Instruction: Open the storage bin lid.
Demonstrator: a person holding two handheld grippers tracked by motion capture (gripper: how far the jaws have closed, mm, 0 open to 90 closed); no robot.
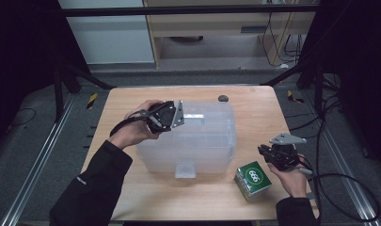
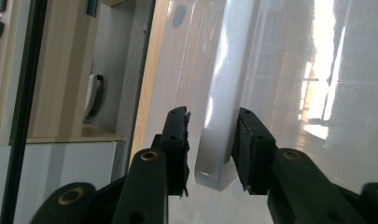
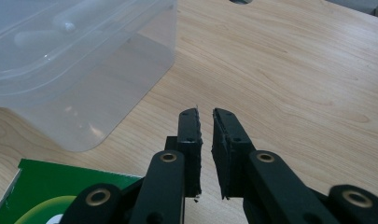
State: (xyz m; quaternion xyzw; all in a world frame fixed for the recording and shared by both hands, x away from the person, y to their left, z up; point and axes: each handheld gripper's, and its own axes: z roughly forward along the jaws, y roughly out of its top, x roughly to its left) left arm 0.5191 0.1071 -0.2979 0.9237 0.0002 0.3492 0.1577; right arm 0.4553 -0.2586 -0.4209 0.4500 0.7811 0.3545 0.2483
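Left gripper straddling bin latch, unclamped, right gripper nearly clenched, empty, open table at 12 o'clock, box at 8.

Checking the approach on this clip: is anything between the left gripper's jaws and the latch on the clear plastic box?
Nothing visible is. In the left gripper view the left gripper straddles the white latch on the side of the clear plastic box; one pad seems to touch the latch, a slim gap remains at the other. The green box sits apart, near the right gripper.
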